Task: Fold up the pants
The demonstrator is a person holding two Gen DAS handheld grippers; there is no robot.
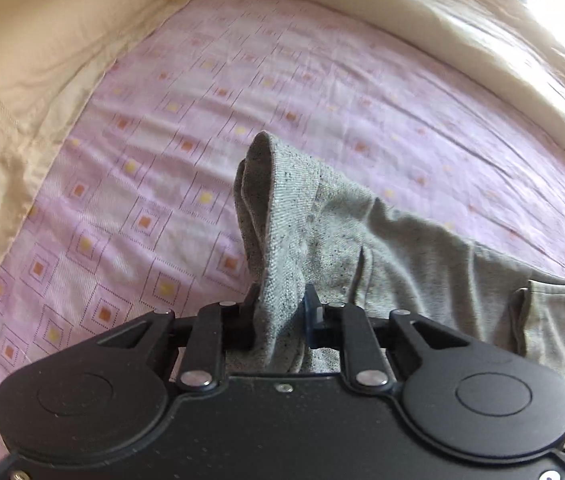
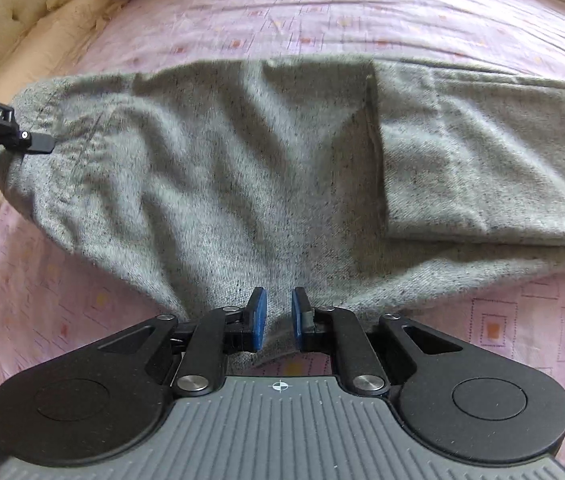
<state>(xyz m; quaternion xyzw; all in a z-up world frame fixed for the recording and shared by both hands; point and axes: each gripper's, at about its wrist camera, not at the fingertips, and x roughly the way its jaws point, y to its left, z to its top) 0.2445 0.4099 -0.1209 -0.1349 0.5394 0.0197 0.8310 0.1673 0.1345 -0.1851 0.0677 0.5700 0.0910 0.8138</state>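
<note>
- Left gripper (image 1: 278, 312), lower centre of the left wrist view: clenched on a bunched fold of the grey pants (image 1: 362, 240); the cloth covers both pads, so only a sliver of 1 blue pad shows.
- Pants: 1 garment, rising in a peak from that grip at mid-frame, then trailing to the lower right across the pink patterned bed sheet (image 1: 202, 100); the far end is cut off by the gripper body.
- Right gripper (image 2: 278, 314), lower centre of the right wrist view: the 2 blue pads stand slightly apart with the near edge of the pants between them; whether they pinch the cloth cannot be told.
- In this view the pants (image 2: 242, 160) spread across mid-frame, the right end cut off by the frame edge.
- The left gripper enters at the left edge, touching the cloth.
- Cream pillow (image 1: 14, 80), upper left; cream duvet (image 1: 462, 28), upper right, partly out of frame.
</note>
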